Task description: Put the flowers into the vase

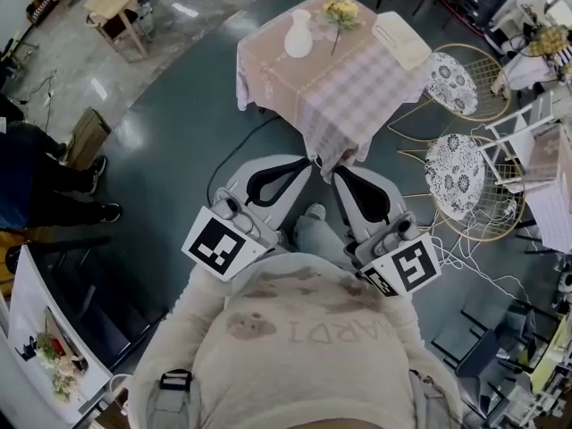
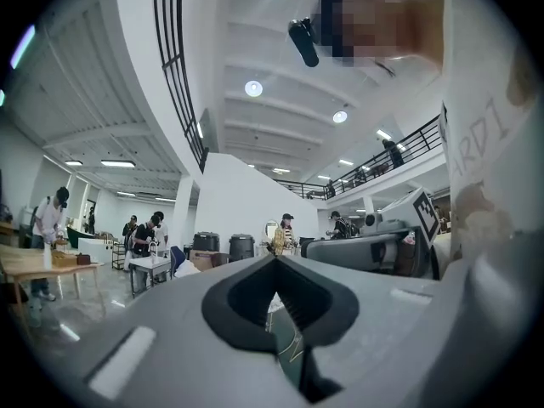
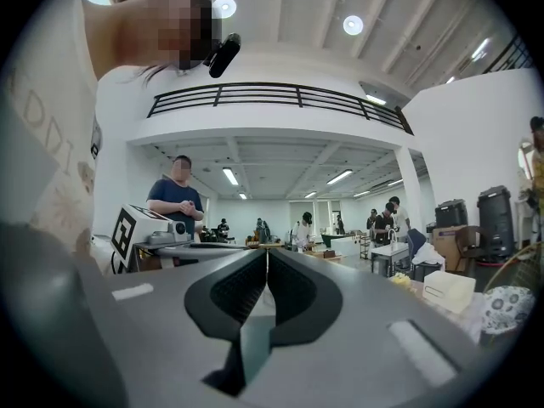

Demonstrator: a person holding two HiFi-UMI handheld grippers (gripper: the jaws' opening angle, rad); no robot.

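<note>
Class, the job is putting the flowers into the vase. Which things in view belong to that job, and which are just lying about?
Belong to the job:
flowers, lying on the table
white vase
left tool and right tool, both shut and empty

Just lying about:
white box at the table's corner
cushioned chairs beside the table

The table (image 1: 349,88) bears a vase (image 1: 298,34), flowers (image 1: 340,12) and a white box (image 1: 401,39).

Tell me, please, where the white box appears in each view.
Head view: white box at the far right corner of the table.
Left gripper view: not in it.
Right gripper view: lower right.
Shared landmark: the person's lettered sweater.
</note>
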